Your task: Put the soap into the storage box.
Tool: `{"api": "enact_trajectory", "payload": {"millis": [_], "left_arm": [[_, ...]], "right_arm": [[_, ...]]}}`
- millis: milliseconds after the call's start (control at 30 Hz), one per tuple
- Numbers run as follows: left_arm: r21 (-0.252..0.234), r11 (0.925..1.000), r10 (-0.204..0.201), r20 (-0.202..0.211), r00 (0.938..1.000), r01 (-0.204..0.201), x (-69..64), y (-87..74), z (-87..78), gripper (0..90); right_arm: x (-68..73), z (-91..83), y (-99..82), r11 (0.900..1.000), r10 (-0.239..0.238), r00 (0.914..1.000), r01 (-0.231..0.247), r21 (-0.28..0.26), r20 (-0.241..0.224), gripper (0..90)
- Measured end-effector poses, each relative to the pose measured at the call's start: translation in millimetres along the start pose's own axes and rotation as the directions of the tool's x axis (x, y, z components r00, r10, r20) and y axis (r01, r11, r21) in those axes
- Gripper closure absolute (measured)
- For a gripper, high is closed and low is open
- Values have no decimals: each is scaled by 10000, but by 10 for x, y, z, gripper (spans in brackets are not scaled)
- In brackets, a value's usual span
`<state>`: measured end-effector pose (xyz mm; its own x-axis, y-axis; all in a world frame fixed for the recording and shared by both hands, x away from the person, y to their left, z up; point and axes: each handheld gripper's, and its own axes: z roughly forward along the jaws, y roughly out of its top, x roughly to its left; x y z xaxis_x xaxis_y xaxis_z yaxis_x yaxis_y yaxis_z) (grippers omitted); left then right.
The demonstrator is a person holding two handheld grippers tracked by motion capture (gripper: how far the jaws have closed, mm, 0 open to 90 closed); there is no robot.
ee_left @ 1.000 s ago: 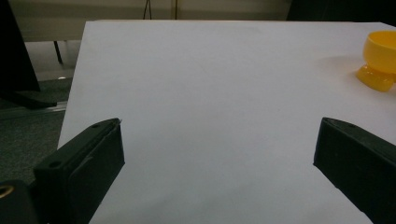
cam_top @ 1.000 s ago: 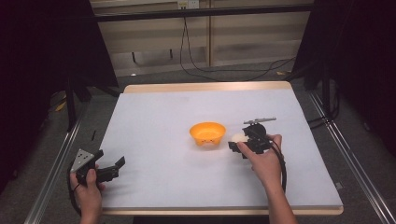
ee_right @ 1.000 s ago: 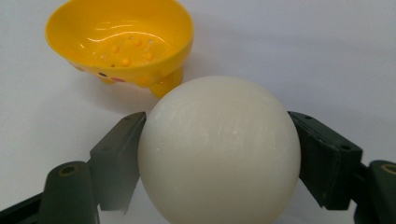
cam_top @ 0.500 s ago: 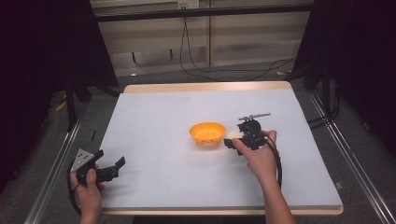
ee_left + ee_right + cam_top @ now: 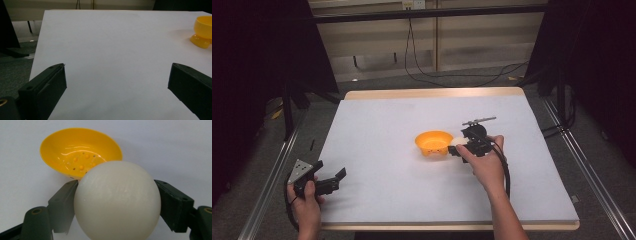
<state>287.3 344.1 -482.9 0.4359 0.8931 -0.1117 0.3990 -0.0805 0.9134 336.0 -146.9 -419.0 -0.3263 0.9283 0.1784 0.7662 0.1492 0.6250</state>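
Observation:
An orange-yellow bowl (image 5: 433, 142) with small holes in its bottom stands near the middle of the white table (image 5: 382, 125). My right gripper (image 5: 457, 146) is shut on a white ball (image 5: 456, 141), held just right of the bowl's rim. In the right gripper view the white ball (image 5: 117, 200) sits between both black jaws, with the bowl (image 5: 77, 152) close behind it. My left gripper (image 5: 334, 180) rests at the table's front left corner, open with nothing between its jaws. The bowl (image 5: 203, 31) stands far off at the upper right of the left gripper view.
A black cable (image 5: 504, 170) trails from the right gripper along the person's forearm. Metal rails (image 5: 592, 175) run along both sides of the table. Cables lie on the floor (image 5: 452, 75) beyond the far edge.
My right gripper has carried the white ball leftward, from a gap beside the bowl to its right rim. The left gripper has stayed put.

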Motion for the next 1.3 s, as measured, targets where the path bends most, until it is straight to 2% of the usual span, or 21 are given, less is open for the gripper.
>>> {"api": "enact_trajectory", "payload": {"millis": [767, 1300], "left_arm": [[47, 10000, -2, 78, 10000, 2, 5, 2, 2, 16], [8, 10000, -13, 40, 10000, 13, 2, 0, 1, 16]], "right_arm": [[264, 139, 241, 9991, -433, 9988, 433, 19, -222, 231], [367, 263, 390, 9981, -596, 9978, 600, 146, -283, 231]]}}
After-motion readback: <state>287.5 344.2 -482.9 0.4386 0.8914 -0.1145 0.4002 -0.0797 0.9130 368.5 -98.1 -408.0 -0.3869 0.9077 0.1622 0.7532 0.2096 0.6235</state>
